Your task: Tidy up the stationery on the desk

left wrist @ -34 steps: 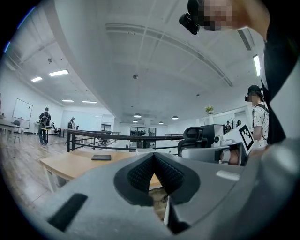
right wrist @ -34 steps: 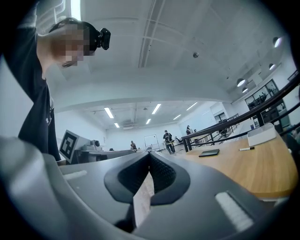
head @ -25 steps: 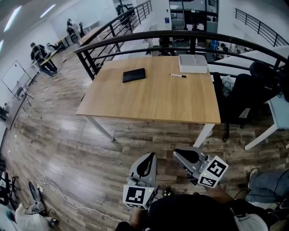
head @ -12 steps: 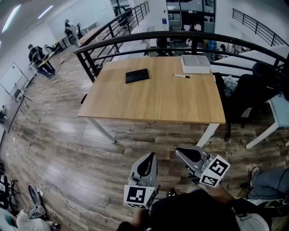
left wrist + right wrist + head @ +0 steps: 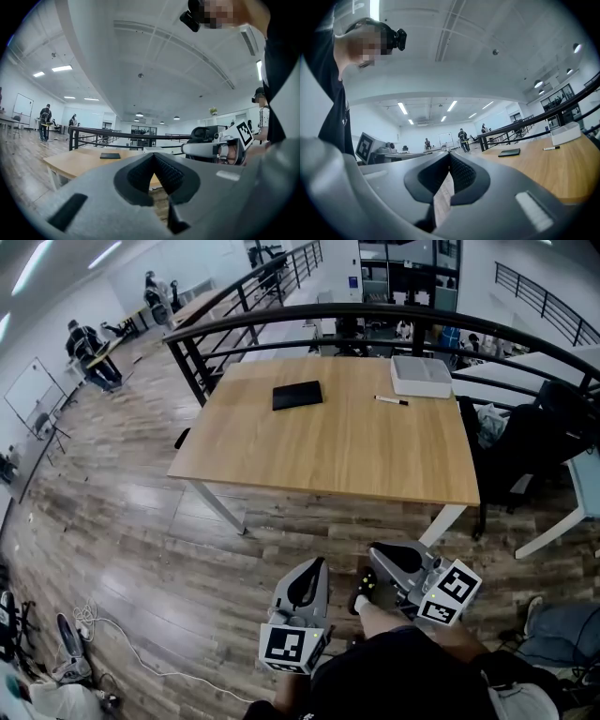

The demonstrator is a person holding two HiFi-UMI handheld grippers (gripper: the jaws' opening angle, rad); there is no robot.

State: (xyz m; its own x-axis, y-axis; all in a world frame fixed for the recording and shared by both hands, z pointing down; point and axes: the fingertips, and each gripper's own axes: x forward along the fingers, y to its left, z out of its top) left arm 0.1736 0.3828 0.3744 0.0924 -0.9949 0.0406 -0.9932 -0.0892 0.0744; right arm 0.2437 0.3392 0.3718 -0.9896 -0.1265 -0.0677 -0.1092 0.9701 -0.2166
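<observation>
The wooden desk [image 5: 328, 451] stood well ahead of the person, who was not yet within reach of it. A shallow white box [image 5: 422, 377] sat on the desk's far right corner. Both tools were held low in front of the body. The left gripper [image 5: 314, 565] had its jaws pressed together on nothing, and the right gripper [image 5: 379, 554] was likewise closed and empty. A flat black case [image 5: 297, 395] lay near the far edge, left of the middle. A black-capped marker [image 5: 392, 400] lay near that same edge, just beside the box but apart from it. Everything lay along the far edge by the railing [image 5: 281, 320], so a long reach across looked needed, and a nudge from closed jaws could probably roll the thin marker off the back
</observation>
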